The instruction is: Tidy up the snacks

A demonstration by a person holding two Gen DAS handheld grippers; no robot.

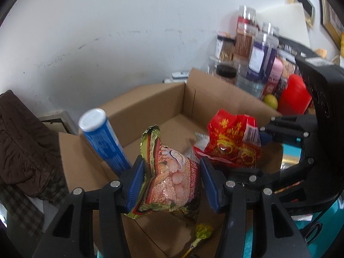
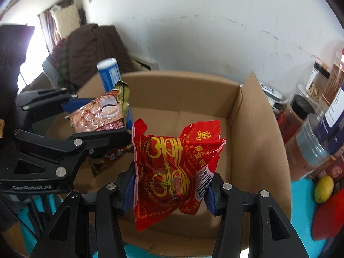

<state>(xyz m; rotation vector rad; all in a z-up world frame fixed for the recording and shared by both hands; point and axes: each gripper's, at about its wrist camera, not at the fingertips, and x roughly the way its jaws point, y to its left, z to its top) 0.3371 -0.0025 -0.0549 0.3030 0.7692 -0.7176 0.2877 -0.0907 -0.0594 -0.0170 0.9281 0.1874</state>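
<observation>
The left gripper (image 1: pixel 169 180) clamped a pink snack bag (image 1: pixel 172 172) and the right gripper (image 2: pixel 169 191) a red packet (image 2: pixel 174 163), both over the open cardboard box (image 2: pixel 258 129). A blue tube (image 1: pixel 103 137) leaned in its far-left corner; jars (image 1: pixel 258 58) crowded right.

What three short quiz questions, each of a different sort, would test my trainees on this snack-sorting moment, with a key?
1. True or false: the left gripper is empty.
2. Which packet is shut in the right gripper? A) red packet B) gold-edged shrimp-picture packet C) blue tube
3. Fill in: both packets hang above the open cardboard ____.

Key: 1 false; 2 A; 3 box
</observation>
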